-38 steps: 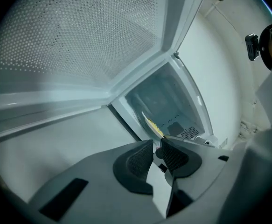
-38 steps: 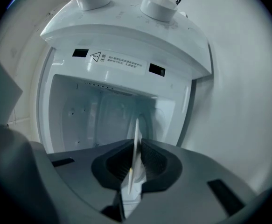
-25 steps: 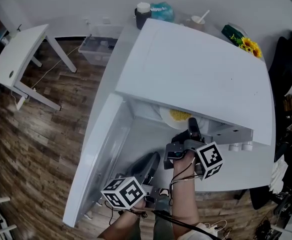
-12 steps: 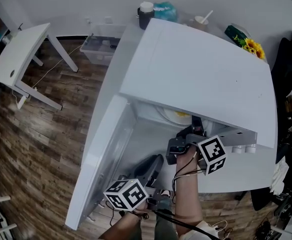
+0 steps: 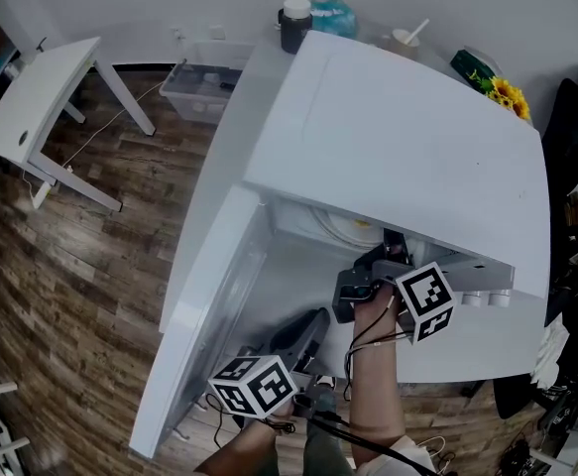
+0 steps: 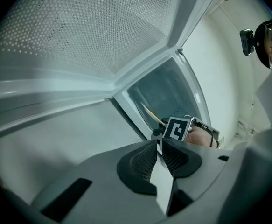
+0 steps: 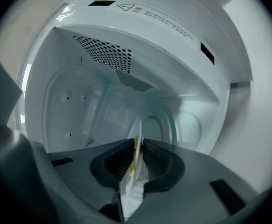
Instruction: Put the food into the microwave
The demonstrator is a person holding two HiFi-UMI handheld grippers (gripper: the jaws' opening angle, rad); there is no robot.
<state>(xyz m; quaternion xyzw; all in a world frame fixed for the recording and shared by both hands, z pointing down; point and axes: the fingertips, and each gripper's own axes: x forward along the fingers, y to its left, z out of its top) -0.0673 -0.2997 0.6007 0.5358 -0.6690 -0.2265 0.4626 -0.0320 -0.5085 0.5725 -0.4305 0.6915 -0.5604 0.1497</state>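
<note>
Reaching into the microwave [image 5: 407, 147], pinched the plate of food [image 7: 130, 190] edge-on in the right tongs [image 7: 138, 143], jaws opening around its rim. Saw it run straight ahead inside the cavity. Held left tongs [image 6: 160, 146] shut, empty, back by the door [image 5: 209, 305].

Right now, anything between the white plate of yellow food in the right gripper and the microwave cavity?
Nothing visible does. The white microwave door is swung wide open, and the cavity ahead of the white plate holds only its glass turntable. The right gripper has its jaws opening, the plate between them.
</note>
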